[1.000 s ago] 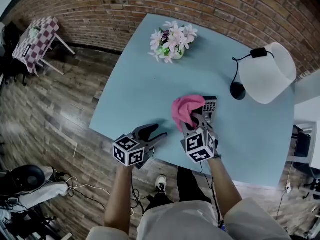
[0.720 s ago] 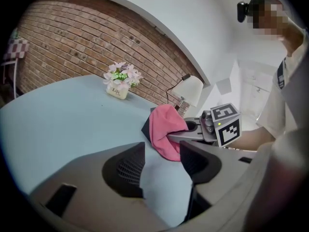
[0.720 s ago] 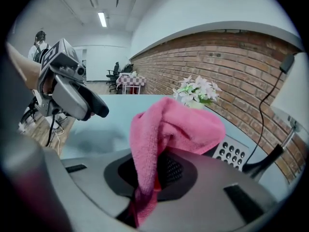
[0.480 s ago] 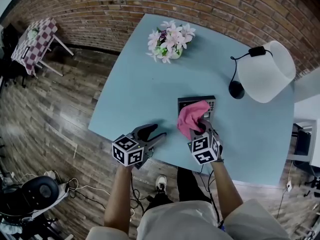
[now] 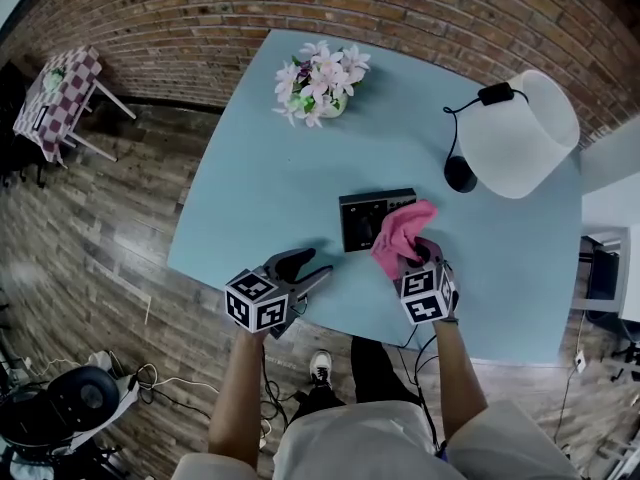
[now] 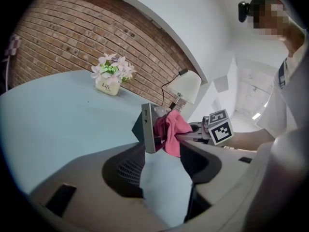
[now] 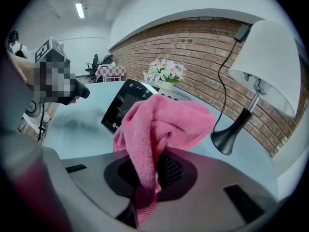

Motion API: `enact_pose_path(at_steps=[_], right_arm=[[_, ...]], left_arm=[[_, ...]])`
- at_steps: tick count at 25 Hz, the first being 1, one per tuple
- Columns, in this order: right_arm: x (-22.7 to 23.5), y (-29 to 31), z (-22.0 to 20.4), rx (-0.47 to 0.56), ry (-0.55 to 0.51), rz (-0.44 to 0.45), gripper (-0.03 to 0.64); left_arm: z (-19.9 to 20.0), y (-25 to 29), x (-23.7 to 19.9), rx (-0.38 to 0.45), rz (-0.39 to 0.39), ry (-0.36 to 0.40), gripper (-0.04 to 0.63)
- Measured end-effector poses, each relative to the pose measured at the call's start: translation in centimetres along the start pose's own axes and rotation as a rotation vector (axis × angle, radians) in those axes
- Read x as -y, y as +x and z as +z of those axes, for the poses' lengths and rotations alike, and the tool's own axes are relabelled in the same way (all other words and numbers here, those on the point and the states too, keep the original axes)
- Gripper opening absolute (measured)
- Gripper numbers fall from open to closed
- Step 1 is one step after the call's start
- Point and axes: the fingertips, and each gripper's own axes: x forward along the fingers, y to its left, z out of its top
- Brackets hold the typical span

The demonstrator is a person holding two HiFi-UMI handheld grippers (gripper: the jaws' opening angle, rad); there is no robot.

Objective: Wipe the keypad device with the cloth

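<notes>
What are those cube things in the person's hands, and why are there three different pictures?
A person holds a grabbing tool in each hand; the patterned cubes are part of the tools. One picture comes from a camera on the person's head, looking down. The other two come from cameras riding on the tools. On the blue table stand flowers, a lamp and a keypad device. The right claw pinches a pink cloth at the device. The left claw is open and empty.

keypad device (image 5: 365, 218) partly under cloth (image 5: 402, 234), its print too small
</notes>
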Motion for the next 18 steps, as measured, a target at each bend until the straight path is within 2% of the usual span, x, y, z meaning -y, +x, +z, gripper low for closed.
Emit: enact_pose_path(at_steps=[6, 11, 18], right_arm=[[2.4, -0.4, -1.7, -0.038, 0.021, -0.059, 0.058], [4.8, -1.8, -3.6, -0.076, 0.086, -0.114, 0.058], [6.8, -6.0, -3.4, -0.025, 0.151, -0.183, 0.057]], left_arm=[[0.1, 0.5, 0.5, -0.005, -0.003, 0.003, 0.258], [0.2, 0.7, 1.1, -0.01, 0.013, 0.03, 0.258], [1.7, 0.5, 2.0, -0.009, 0.134, 0.18, 0.241]])
